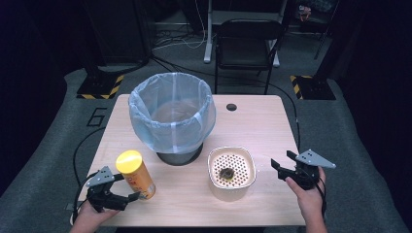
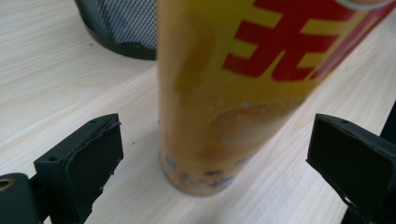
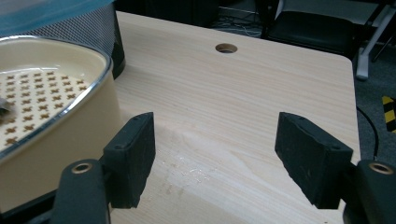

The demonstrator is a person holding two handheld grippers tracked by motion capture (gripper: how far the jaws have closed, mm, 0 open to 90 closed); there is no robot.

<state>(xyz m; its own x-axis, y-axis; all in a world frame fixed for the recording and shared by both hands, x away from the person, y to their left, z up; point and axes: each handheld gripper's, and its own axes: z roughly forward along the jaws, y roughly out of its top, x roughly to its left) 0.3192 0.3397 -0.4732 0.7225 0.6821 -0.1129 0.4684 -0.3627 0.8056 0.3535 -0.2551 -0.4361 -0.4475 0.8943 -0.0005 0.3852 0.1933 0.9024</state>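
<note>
A tall yellow-orange snack can (image 1: pixel 136 174) with a yellow lid stands near the table's front left. My left gripper (image 1: pixel 122 189) is open, its jaws on either side of the can's base (image 2: pixel 201 158) without touching it. A cream container (image 1: pixel 231 174) with a perforated insert and a small dark scrap on it sits front centre. To the right of that container (image 3: pixel 42 116), my right gripper (image 1: pixel 283 161) is open over bare table, holding nothing.
A black mesh bin (image 1: pixel 172 118) lined with a pale blue bag stands mid-table behind the can. The wooden table (image 1: pixel 257 121) has a cable hole (image 1: pixel 231 107) at the back right. A black chair (image 1: pixel 245 46) stands beyond the far edge.
</note>
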